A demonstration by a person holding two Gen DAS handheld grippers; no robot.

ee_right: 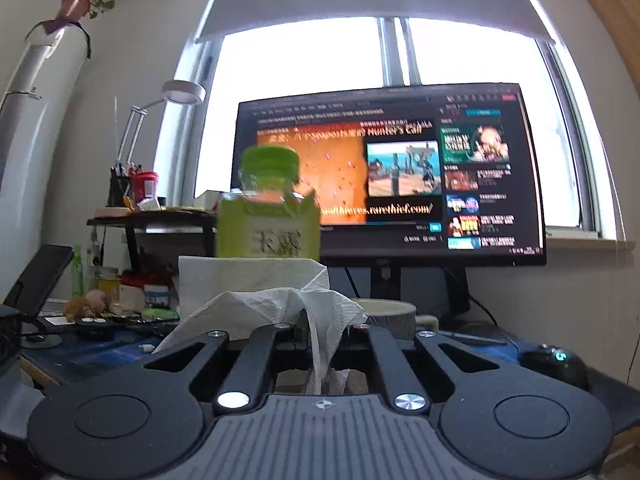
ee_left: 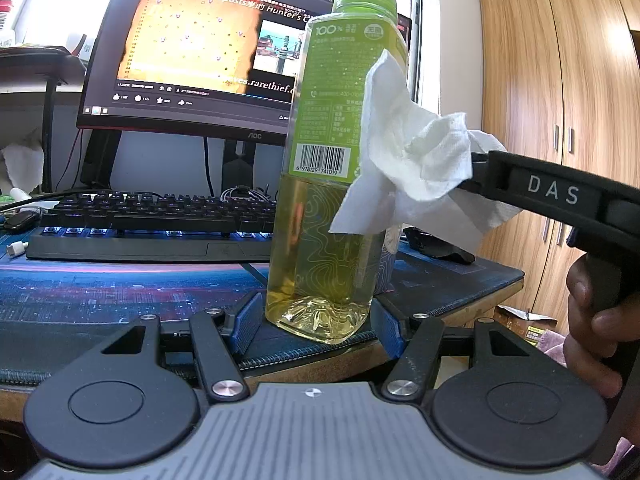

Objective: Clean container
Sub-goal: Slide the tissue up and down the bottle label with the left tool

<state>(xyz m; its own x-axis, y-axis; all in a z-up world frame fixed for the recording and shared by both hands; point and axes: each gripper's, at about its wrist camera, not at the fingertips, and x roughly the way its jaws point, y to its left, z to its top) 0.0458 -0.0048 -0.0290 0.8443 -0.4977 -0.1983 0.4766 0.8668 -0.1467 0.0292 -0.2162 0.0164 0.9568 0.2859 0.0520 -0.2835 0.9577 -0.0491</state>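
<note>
A clear bottle (ee_left: 324, 184) with a green cap and yellow-green drink stands upright on the desk mat near the desk's front edge. My left gripper (ee_left: 316, 320) is shut on the bottle's base, its blue pads (ee_left: 248, 322) on either side. My right gripper (ee_right: 320, 326) is shut on a crumpled white paper towel (ee_right: 276, 308). In the left wrist view it comes in from the right and presses the towel (ee_left: 416, 160) against the bottle's right side at label height. In the right wrist view the bottle (ee_right: 270, 208) shows just behind the towel.
A monitor (ee_left: 200, 48) playing a video stands behind a backlit keyboard (ee_left: 152, 216). A mouse (ee_right: 556, 364) lies on the right of the blue desk mat (ee_left: 100, 292). A cluttered shelf and desk lamp (ee_right: 176, 96) are at the left. A wooden wardrobe (ee_left: 560, 80) stands right.
</note>
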